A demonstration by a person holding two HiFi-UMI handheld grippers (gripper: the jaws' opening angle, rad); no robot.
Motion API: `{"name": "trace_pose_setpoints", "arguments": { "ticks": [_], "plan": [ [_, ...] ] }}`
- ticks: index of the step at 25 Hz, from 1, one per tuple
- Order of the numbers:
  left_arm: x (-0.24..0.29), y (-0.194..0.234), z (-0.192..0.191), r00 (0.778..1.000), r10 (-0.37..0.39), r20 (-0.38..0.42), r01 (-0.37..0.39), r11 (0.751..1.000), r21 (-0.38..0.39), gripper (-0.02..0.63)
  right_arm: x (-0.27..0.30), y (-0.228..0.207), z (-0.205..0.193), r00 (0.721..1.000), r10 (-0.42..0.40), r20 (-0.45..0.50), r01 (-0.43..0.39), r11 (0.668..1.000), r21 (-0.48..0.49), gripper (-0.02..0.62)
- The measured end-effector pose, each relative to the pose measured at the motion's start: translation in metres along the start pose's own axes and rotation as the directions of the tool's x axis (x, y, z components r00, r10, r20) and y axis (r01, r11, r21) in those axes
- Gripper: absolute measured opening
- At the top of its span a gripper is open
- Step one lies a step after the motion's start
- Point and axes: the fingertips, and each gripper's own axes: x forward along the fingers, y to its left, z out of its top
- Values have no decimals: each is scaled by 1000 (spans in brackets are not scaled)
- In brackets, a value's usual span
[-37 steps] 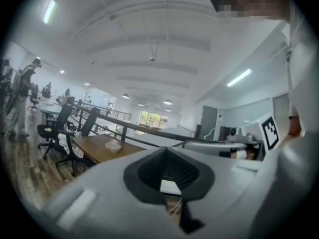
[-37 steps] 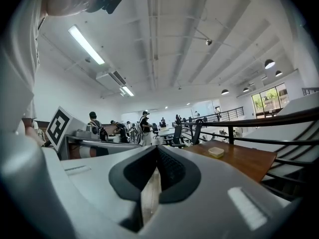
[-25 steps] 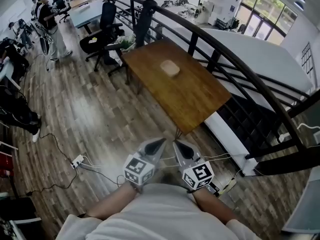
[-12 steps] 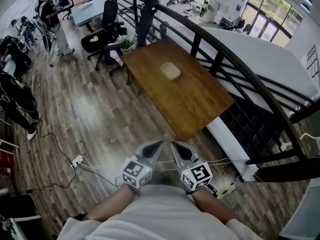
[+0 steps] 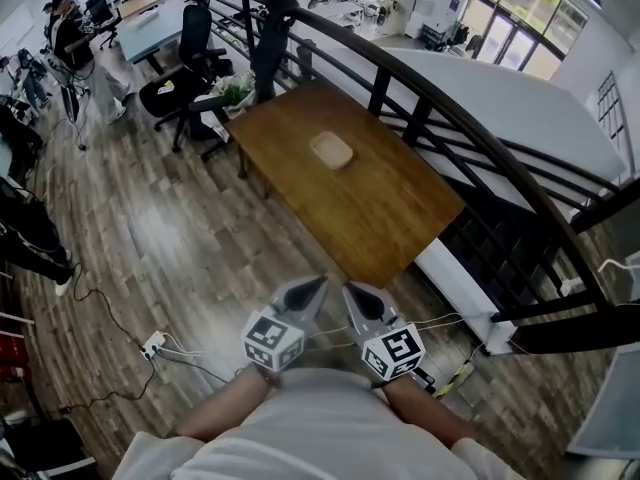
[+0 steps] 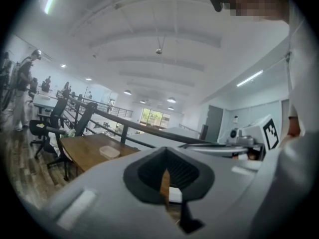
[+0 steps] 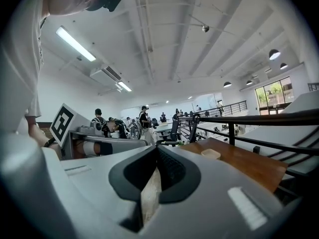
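Shut left tongs (image 6: 166, 176) — power strip (image 5: 153, 345) overhead

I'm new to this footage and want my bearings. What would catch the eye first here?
The wooden table ahead, with a small pale tray near its middle, stands beside a curving black railing. Low in the head view, the left gripper and right gripper sit side by side near the person's chest, jaws together, holding nothing. Office chairs stand at far left.

Table (image 5: 400, 208) brown wood; container (image 5: 331, 151) beige; railing (image 5: 430, 93) black; left hand-held gripper (image 5: 318, 284) grey.
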Motion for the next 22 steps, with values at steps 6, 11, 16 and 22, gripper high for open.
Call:
{"name": "trace_pose_setpoints", "arguments": {
  "ticks": [6,11,16,22],
  "plan": [
    [4,74,27,999,-43,5,43,999,6,3,72,-3,16,999,-44,8,44,999,-3,5],
    [-11,145,51,998,-60,13,60,998,28,3,136,3,30,997,-79,9,78,997,16,5],
    [-33,202,73,998,-65,14,65,998,14,3,197,25,42,997,-79,12,79,997,9,5],
    [-52,255,73,998,-58,17,58,998,-7,3,252,49,38,999,-54,-1,54,999,9,5]
  ]
}}
